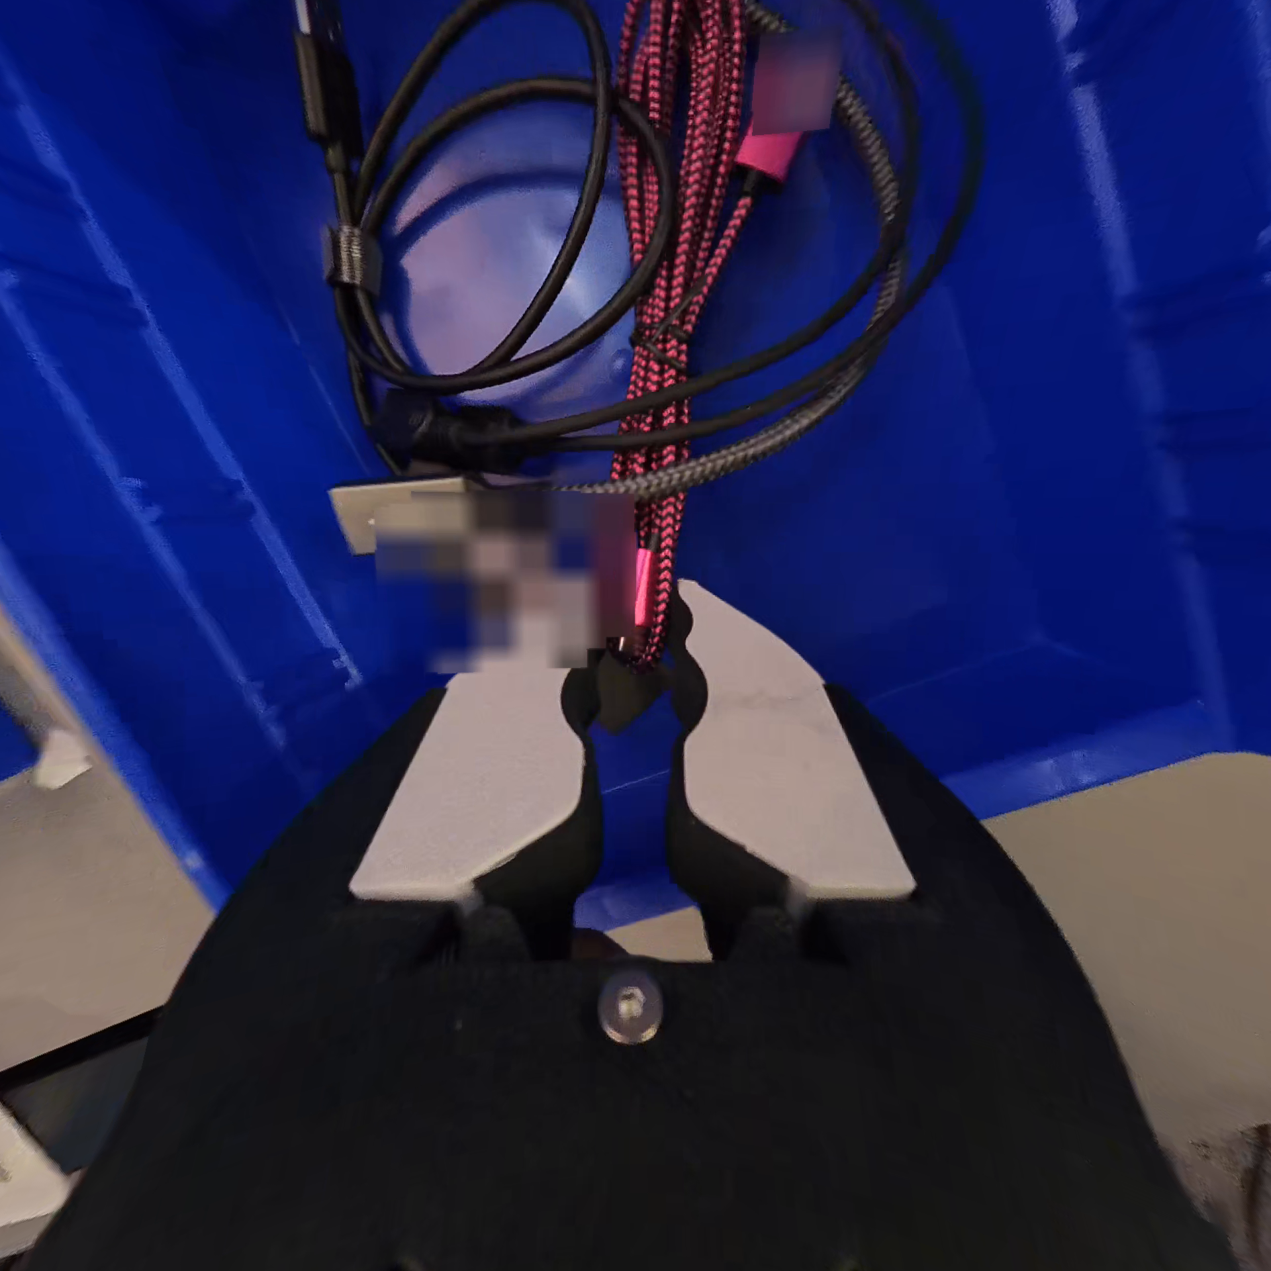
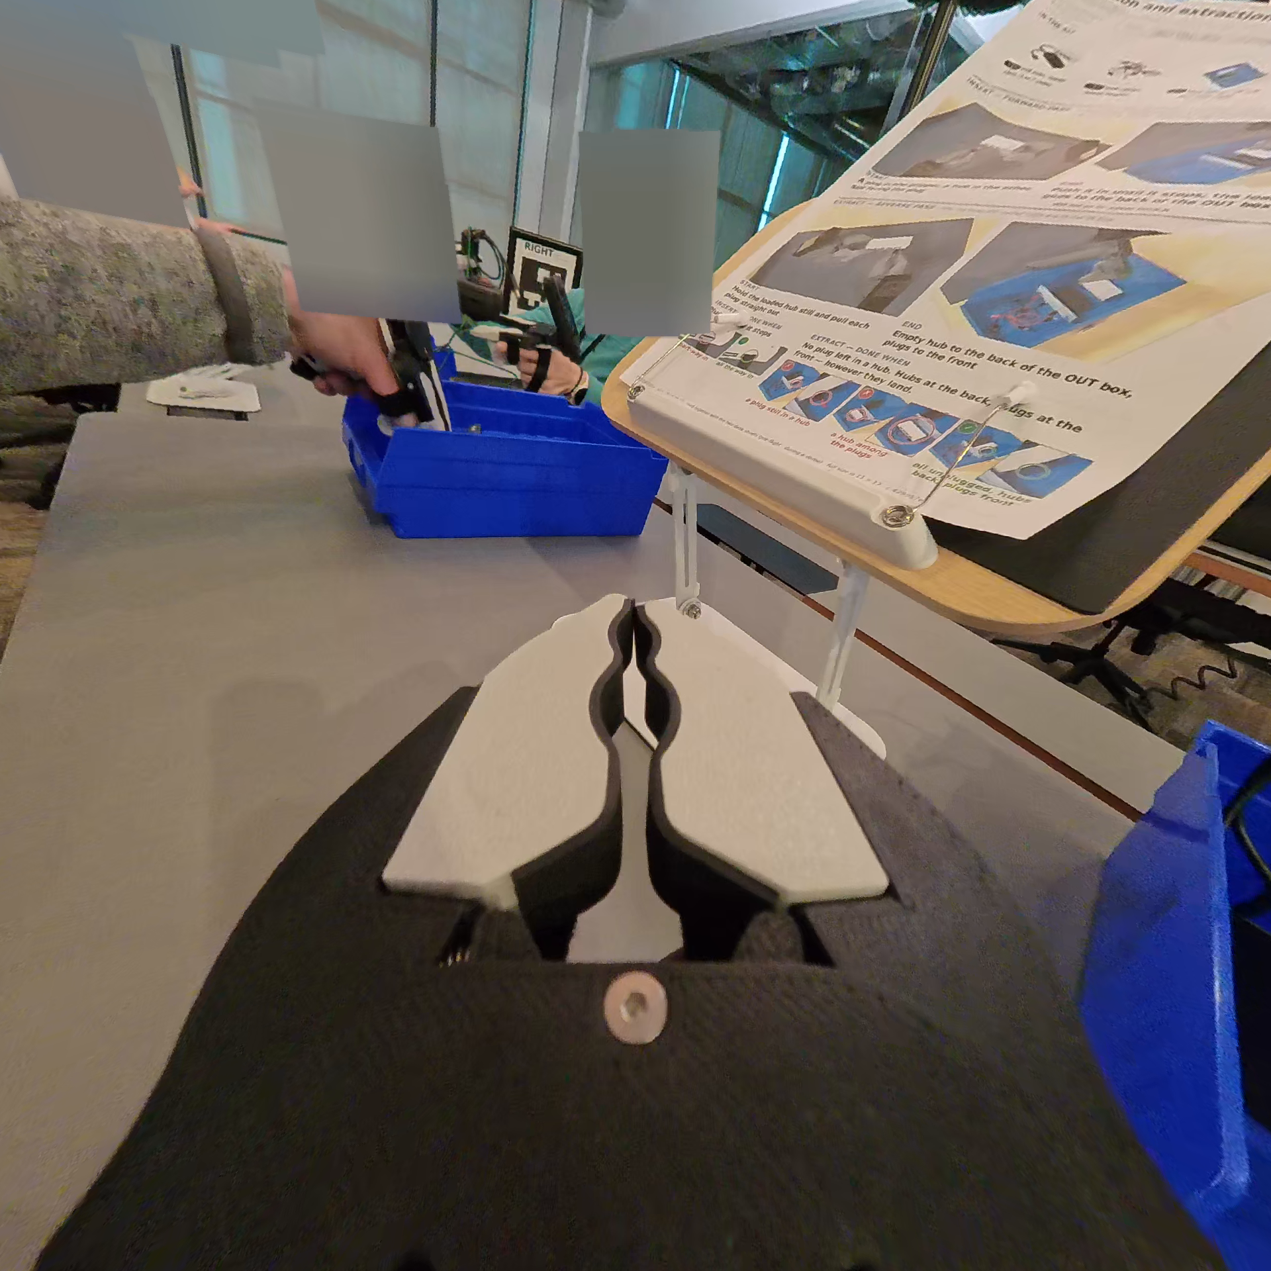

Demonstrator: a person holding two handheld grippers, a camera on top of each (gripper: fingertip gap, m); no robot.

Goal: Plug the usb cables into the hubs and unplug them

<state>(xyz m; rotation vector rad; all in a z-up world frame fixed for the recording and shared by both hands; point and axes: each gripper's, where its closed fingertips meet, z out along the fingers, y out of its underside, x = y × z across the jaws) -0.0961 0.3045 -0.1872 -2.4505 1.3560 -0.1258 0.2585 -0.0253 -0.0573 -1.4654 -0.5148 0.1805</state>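
In the left wrist view my left gripper point(image 1: 633, 677) reaches into a blue bin point(image 1: 1031, 481). Its pads are closed on the near end of a pink-and-black braided cable bundle point(image 1: 664, 289), where a black wrap sits. A pink plug point(image 1: 644, 591) lies along the bundle just past the fingertips. A pale flat hub point(image 1: 357, 512), partly hidden by a mosaic patch, lies left of it. My right gripper point(image 2: 634, 619) is shut with nothing between its pads, above the grey table point(image 2: 206, 653). The right wrist view shows the left gripper point(image 2: 413, 385) far off in the blue bin point(image 2: 516, 481).
A coiled black cable point(image 1: 481, 206) and a grey braided cable point(image 1: 880, 206) lie over the bundle in the bin. A tilted board with an instruction sheet point(image 2: 963, 344) stands at the right. Another blue bin point(image 2: 1169, 963) is at the near right. Another person's hand holds a gripper point(image 2: 543, 337) behind.
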